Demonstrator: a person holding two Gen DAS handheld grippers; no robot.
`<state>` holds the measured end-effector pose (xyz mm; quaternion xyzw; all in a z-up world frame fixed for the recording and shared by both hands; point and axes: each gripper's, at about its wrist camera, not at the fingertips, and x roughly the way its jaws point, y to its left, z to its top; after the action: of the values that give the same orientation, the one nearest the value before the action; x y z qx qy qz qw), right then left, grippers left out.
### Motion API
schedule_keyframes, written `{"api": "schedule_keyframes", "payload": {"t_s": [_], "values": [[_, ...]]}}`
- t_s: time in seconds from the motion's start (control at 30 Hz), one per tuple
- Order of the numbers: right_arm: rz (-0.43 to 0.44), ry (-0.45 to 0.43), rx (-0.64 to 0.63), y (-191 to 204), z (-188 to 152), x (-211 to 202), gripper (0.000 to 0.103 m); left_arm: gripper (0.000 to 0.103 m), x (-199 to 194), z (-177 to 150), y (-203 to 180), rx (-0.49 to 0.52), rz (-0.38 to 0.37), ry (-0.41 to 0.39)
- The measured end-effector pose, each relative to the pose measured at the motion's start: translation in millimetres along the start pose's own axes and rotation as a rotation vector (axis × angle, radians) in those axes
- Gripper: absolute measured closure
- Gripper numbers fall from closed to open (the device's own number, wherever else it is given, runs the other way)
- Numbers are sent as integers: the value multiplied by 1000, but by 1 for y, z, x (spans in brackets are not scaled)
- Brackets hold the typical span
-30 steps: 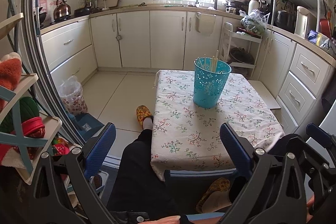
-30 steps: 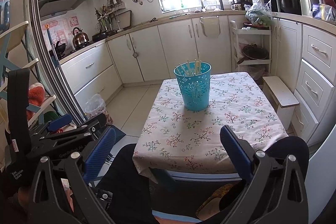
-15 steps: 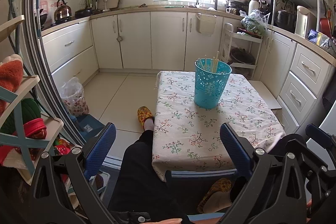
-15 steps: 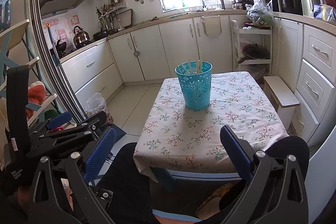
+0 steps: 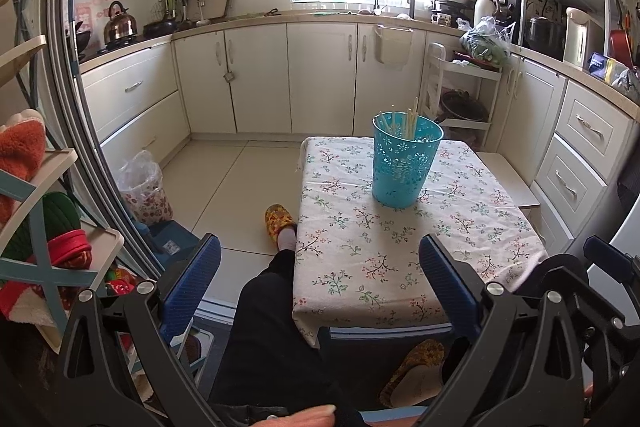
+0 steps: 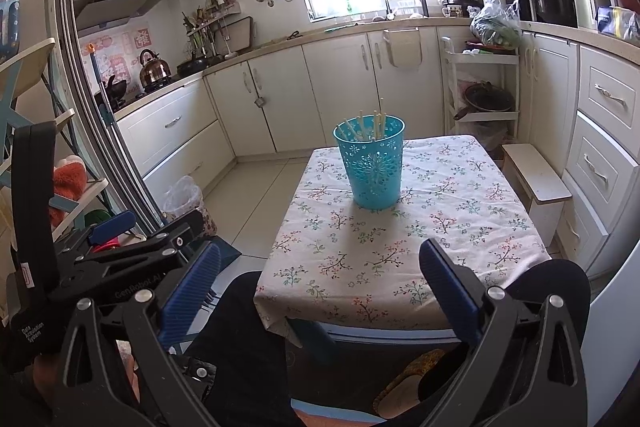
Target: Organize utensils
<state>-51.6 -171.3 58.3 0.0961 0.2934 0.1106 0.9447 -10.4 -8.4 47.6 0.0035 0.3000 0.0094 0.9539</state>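
A turquoise perforated holder (image 5: 405, 163) (image 6: 372, 163) stands upright on the small table with the floral cloth (image 5: 400, 251) (image 6: 400, 239). Several pale chopsticks (image 5: 410, 121) (image 6: 370, 125) stand inside it. My left gripper (image 5: 320, 279) is open and empty, held low in front of the table's near edge. My right gripper (image 6: 320, 279) is open and empty, also low before the near edge. The left gripper's body shows in the right wrist view (image 6: 120, 255), to the left.
My legs in black trousers (image 5: 272, 327) and a yellow slipper (image 5: 278, 221) are beside the table. A shelf rack (image 5: 36, 227) stands at left. A bagged bin (image 5: 146, 187) sits on the floor. A white stool (image 6: 536, 183) and drawers (image 6: 604, 163) stand at right.
Both views have shifted slightly; the holder sits a little further right in each. Both grippers stay open and empty.
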Motion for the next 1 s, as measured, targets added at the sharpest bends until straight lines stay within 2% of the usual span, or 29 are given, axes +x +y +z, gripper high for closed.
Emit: {"api": "schedule_keyframes", "payload": {"t_s": [0.27, 0.33, 0.4, 0.47, 0.7, 0.83, 1.0], "values": [[-1, 9, 4, -2, -2, 2, 7, 8, 3, -1, 0, 6, -1, 6], [-1, 10, 5, -2, -2, 1, 8, 8, 4, 0, -1, 3, -41, 10], [0, 10, 5, -2, -2, 1, 8, 8, 7, -1, 1, -19, -115, 29], [-2, 7, 7, -3, -1, 1, 8, 8, 11, -3, 4, -37, -147, 54], [-22, -6, 25, -12, -2, 1, 8, 8, 6, -3, 5, -27, -54, -1], [-30, -3, 31, -16, -3, 2, 8, 8, 12, -2, 3, -8, -28, 7], [-54, -12, 35, -25, -2, 8, 8, 8, 35, 3, -3, 12, -41, 61]]}}
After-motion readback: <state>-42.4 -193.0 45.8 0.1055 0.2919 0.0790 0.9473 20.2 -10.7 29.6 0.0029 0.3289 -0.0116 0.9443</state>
